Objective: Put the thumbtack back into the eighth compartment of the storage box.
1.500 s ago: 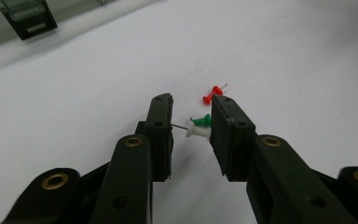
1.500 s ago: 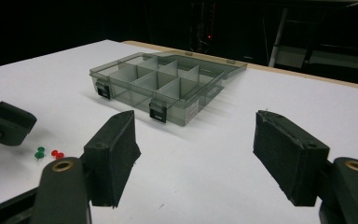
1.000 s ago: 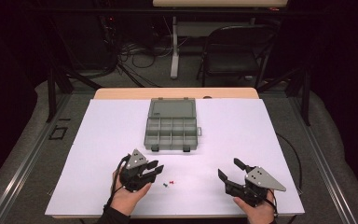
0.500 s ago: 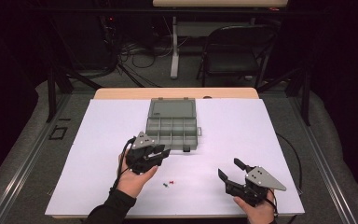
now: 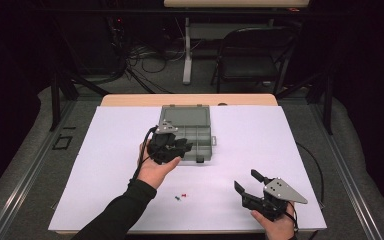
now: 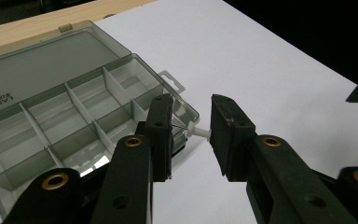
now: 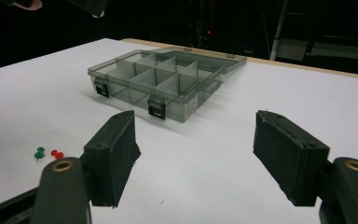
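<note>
Left gripper [image 5: 182, 149] moved from lower centre up to the organiser box [image 5: 200, 131], fingers grasping a white pushpin [image 6: 196, 131], right gripper [image 5: 246, 183] at lower right, fingers released.

Behind the white table [image 5: 280, 150], a black folding chair [image 5: 252, 55]. Beside it, tangled black cables [image 5: 145, 60] and a white post [image 5: 186, 50].

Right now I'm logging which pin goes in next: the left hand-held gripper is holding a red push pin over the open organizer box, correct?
Not quite: the push pin pinched in the left hand-held gripper is white, as the left gripper view shows. The red pin lies on the table. The organizer box is open.
</note>
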A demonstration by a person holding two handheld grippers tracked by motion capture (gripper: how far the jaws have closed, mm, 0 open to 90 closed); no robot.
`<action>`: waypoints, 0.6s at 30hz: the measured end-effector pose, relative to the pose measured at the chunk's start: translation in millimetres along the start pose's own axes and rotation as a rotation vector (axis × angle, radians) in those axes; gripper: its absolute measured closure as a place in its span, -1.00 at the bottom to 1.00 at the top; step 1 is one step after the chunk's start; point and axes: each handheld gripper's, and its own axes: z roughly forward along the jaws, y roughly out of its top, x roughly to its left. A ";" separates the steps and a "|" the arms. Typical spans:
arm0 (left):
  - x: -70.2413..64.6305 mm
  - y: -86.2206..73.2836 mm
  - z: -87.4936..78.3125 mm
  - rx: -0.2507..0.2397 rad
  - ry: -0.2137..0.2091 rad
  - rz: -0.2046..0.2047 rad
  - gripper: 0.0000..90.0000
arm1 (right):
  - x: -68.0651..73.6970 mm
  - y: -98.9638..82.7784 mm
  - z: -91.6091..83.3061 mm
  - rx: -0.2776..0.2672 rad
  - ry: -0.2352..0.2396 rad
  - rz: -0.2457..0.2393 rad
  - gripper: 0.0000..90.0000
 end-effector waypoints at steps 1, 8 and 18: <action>0.5 2.3 1.9 0.009 -0.001 -0.001 0.55 | 0.0 0.0 0.0 0.000 0.000 0.000 -0.35; 2.0 14.9 22.2 0.052 0.004 -0.016 0.55 | -0.3 -0.2 0.1 0.001 0.002 0.009 -0.35; 3.3 20.6 51.9 0.108 0.004 -0.026 0.55 | -0.6 -0.5 0.6 0.004 0.006 0.009 -0.35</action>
